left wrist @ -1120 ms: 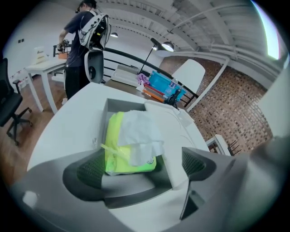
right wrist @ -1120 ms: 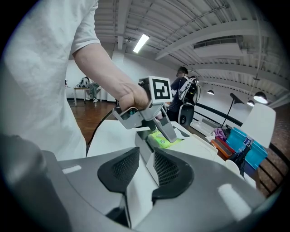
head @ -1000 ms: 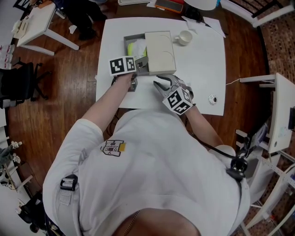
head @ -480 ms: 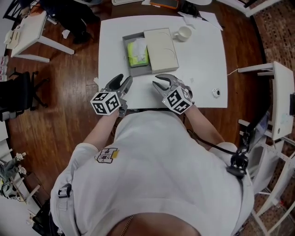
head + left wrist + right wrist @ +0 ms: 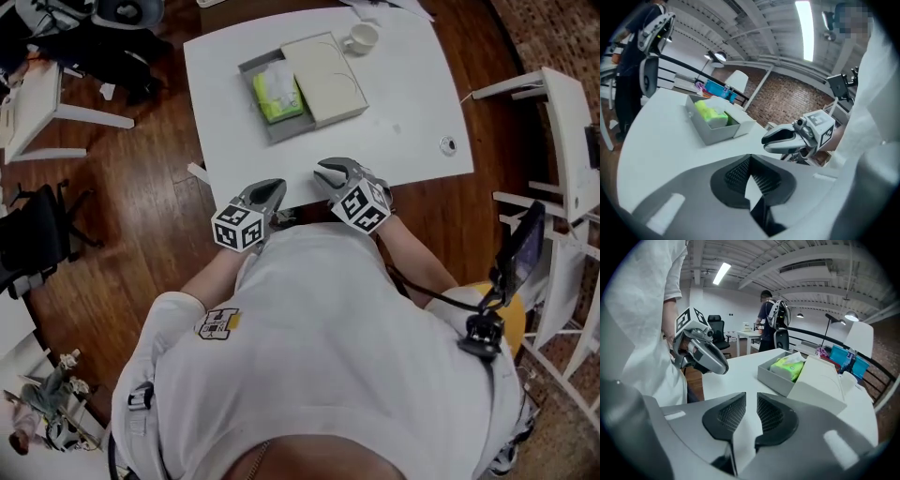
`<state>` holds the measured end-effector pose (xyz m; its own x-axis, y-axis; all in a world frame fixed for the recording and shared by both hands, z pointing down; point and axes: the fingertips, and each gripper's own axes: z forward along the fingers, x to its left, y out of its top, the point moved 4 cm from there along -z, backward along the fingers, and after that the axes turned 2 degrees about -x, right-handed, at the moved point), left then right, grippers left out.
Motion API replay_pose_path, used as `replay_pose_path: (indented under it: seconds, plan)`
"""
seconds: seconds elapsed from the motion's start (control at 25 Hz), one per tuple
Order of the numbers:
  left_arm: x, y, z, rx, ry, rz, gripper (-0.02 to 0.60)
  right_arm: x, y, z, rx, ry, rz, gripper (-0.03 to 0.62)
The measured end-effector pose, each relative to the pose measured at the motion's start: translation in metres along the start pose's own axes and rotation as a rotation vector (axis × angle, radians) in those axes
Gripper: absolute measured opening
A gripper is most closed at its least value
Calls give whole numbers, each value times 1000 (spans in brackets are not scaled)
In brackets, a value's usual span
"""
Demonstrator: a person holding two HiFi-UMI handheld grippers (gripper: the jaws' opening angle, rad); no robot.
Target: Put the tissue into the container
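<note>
At twelve o'clock on the counter (image 5: 403, 103), the tissue (image 5: 278, 94) lies inside the container (image 5: 274, 131), so the task seems finished. At six o'clock, the left gripper (image 5: 270, 190) has its fingers pressed together, empty; the right gripper (image 5: 330, 172) fingers are closing on nothing.

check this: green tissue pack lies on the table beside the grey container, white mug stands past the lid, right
No. The green tissue pack lies inside the grey container, not beside it, as the head view shows. The white mug does stand past the lid.
</note>
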<state>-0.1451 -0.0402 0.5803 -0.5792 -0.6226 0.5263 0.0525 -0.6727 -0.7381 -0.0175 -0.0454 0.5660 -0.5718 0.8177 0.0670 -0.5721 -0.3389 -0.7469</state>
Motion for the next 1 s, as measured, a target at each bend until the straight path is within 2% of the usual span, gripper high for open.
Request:
replay_pose_path:
  seconds: [0.16, 0.32, 0.44, 0.64, 1.0]
  plan:
    - [-8, -21, -1, 93, -123, 68, 2, 27, -13, 0, 37, -28, 51, 60]
    - [-15, -45, -11, 161, -161, 101, 2, 53, -27, -6, 63, -19, 58, 35]
    - [-27, -53, -14, 148, -129, 84, 2, 64, -40, -20, 77, 2, 30, 3]
    - [-56, -65, 0, 110, -40, 68, 2, 71, -71, -51, 86, 47, -17, 0]
    - [-105, -103, -4, 104, 14, 87, 2, 99, -108, -76, 80, 116, -42, 0]
